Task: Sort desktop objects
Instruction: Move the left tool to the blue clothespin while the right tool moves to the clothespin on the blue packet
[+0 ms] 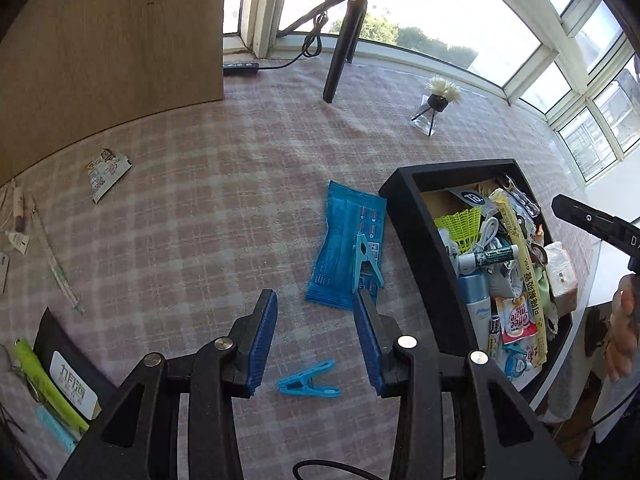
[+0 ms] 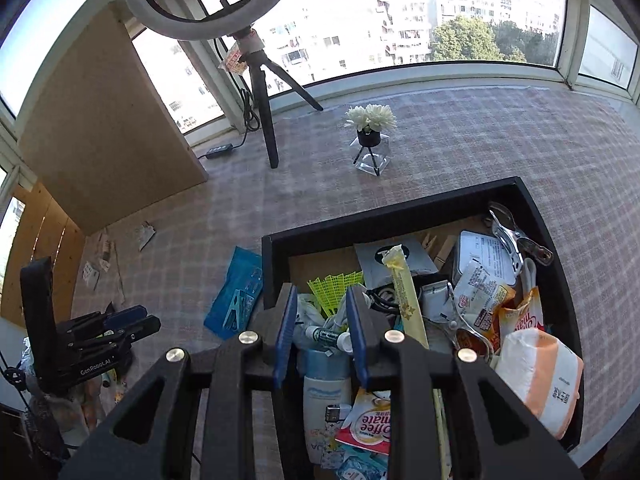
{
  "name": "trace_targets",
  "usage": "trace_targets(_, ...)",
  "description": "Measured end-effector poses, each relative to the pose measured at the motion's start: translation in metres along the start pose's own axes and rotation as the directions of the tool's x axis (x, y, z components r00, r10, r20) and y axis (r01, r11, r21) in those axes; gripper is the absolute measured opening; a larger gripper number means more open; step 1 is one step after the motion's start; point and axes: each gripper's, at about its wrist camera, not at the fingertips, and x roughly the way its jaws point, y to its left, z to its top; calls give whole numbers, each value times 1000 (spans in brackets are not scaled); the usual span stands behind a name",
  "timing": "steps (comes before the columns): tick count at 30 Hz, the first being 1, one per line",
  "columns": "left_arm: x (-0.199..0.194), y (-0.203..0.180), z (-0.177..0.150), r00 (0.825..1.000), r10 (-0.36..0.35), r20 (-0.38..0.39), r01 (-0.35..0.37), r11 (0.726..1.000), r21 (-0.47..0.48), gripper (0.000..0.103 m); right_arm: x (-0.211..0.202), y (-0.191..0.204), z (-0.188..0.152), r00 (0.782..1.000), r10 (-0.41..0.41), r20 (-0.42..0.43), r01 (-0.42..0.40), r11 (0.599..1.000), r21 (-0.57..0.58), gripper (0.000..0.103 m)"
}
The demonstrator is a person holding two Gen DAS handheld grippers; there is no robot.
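My left gripper (image 1: 316, 298) stands open over the checked tablecloth. Nothing is between its blue pads (image 1: 262, 344). A light blue clothespin (image 1: 308, 384) lies on the cloth under the gap. Just beyond the fingertips lies a blue packet (image 1: 348, 244) with a second blue clothespin (image 1: 366, 262) resting on it. To the right stands a black box (image 1: 424, 236) crammed with several items. My right gripper (image 2: 320, 294) hovers open over the near left part of this box (image 2: 380, 210). A green-and-white tube (image 2: 326, 336) lies loose below its fingers.
A ring-light tripod (image 2: 264, 120), a flower vase (image 2: 372, 136) and a wooden board (image 2: 108, 132) stand at the back. A small sachet (image 1: 106, 172), pens and a green item (image 1: 44, 384) lie at the left. A hand (image 1: 624, 328) is at the right edge.
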Motion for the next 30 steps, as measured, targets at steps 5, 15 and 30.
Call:
trace_targets(5, 5, 12, -25, 1000, 8, -23, -8, 1000, 3, 37, 19, 43, -19, 999, 23, -35, -26, 995, -96, 33)
trace_targets(15, 9, -3, -57, 998, -13, -58, 19, 995, 101, 37, 39, 91, -38, 998, 11, -64, -23, 981, -194, 33)
trace_targets(30, 17, -2, -64, 997, -42, -67, 48, 994, 99, 37, 44, 112, -39, 996, 0, -84, -20, 971, -238, 33)
